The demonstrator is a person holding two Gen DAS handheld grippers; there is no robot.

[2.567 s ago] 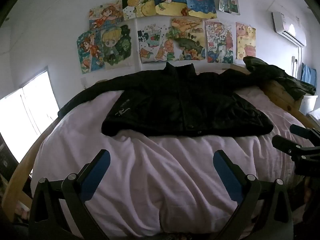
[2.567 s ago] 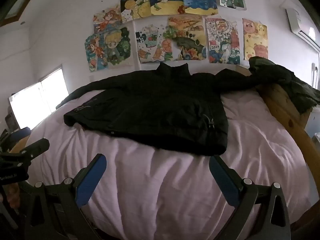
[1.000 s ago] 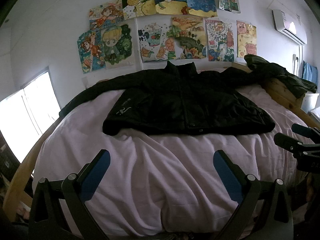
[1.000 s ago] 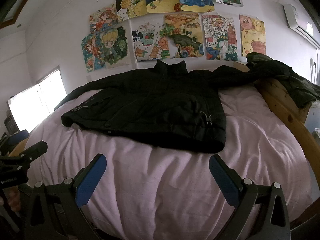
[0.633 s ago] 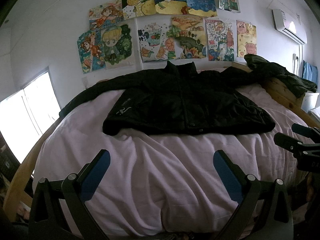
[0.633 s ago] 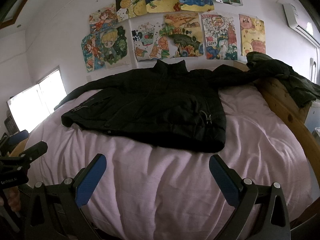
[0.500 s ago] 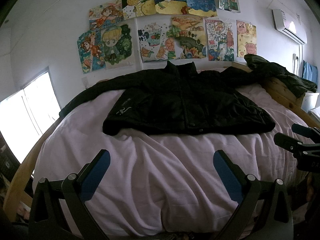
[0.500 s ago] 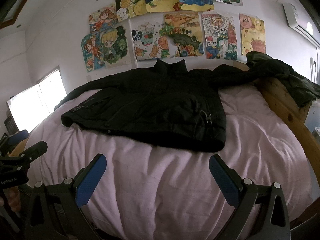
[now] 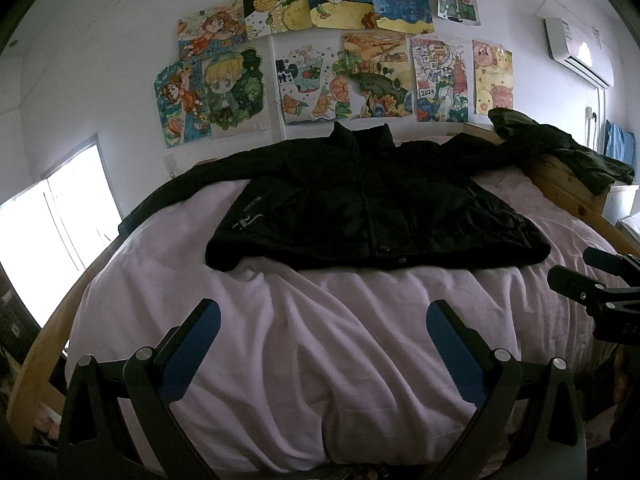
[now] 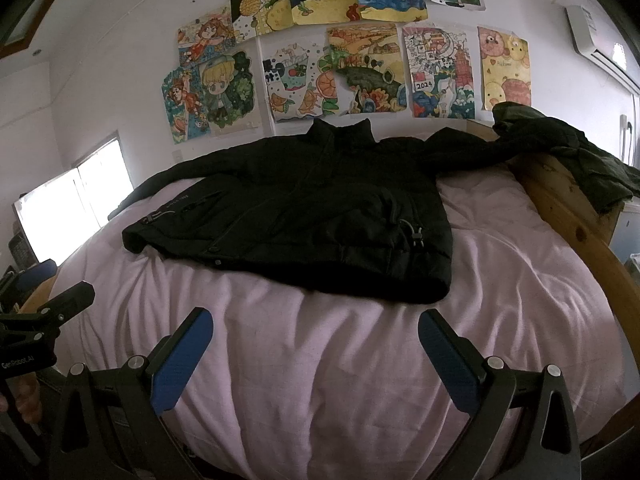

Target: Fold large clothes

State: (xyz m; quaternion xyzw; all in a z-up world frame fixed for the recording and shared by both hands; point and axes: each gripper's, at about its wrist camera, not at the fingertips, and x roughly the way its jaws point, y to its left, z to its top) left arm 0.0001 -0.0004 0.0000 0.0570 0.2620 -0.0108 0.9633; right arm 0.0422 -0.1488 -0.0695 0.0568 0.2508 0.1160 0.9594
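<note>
Both grippers, L [image 9: 323,336] & R [image 10: 316,340], wide apart, empty, short of jacket [image 9: 372,208]

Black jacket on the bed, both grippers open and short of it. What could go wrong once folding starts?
1. The black jacket has one sleeve running toward the dark green garment on the wooden bed rail; it may snag.
2. The pink sheet is wrinkled; a low pinch may catch it.

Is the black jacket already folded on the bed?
No, the black jacket lies spread flat on the pink bedsheet, collar toward the wall, both sleeves stretched out.
</note>
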